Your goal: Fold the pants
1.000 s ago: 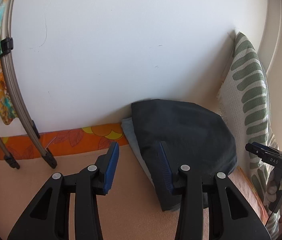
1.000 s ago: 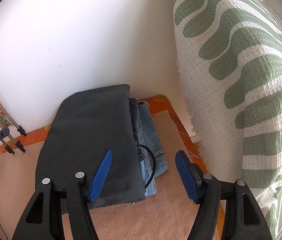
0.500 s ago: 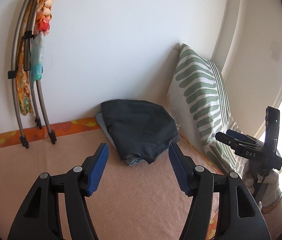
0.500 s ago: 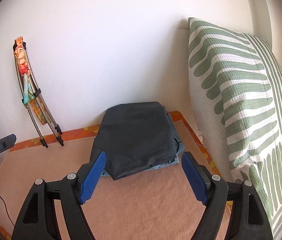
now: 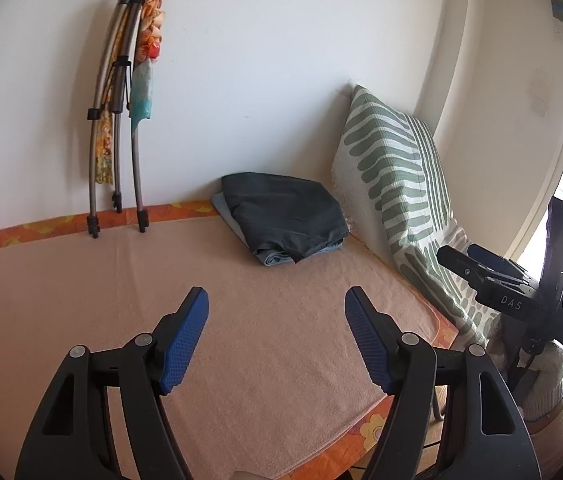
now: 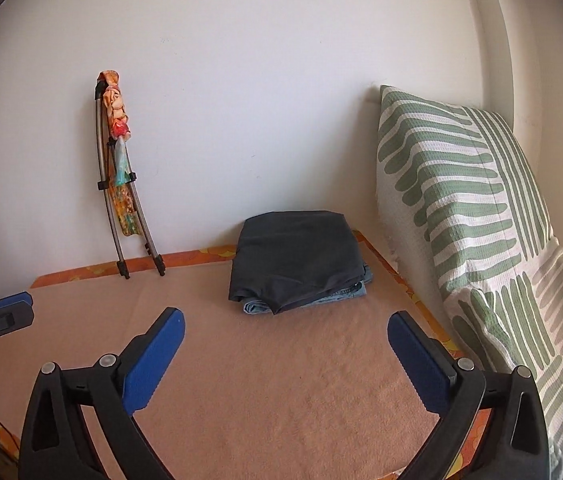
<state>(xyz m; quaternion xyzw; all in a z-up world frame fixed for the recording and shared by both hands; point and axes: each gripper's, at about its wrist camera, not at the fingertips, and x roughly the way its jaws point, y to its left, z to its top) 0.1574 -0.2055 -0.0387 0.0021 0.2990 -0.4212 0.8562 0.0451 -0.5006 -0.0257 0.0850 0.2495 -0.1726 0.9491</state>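
Folded dark grey pants (image 5: 285, 214) lie on top of folded blue jeans (image 5: 269, 257) at the far right corner of the peach-covered surface (image 5: 241, 320), by the wall; they also show in the right wrist view (image 6: 295, 256), with the jeans (image 6: 341, 294) under them. My left gripper (image 5: 276, 312) is open and empty, well back from the stack. My right gripper (image 6: 287, 332) is open and empty, also back from it. The right gripper shows at the right edge of the left wrist view (image 5: 477, 264).
A green-striped white pillow (image 6: 461, 216) leans against the wall right of the stack. Folded metal poles with colourful cloth (image 5: 121, 120) lean on the wall at the back left. An orange flowered border (image 5: 41, 228) rims the surface. A window is at far right.
Both grippers have pulled back and up from the stack, which now lies far ahead. Both jaws have opened wider. The stack has not moved.
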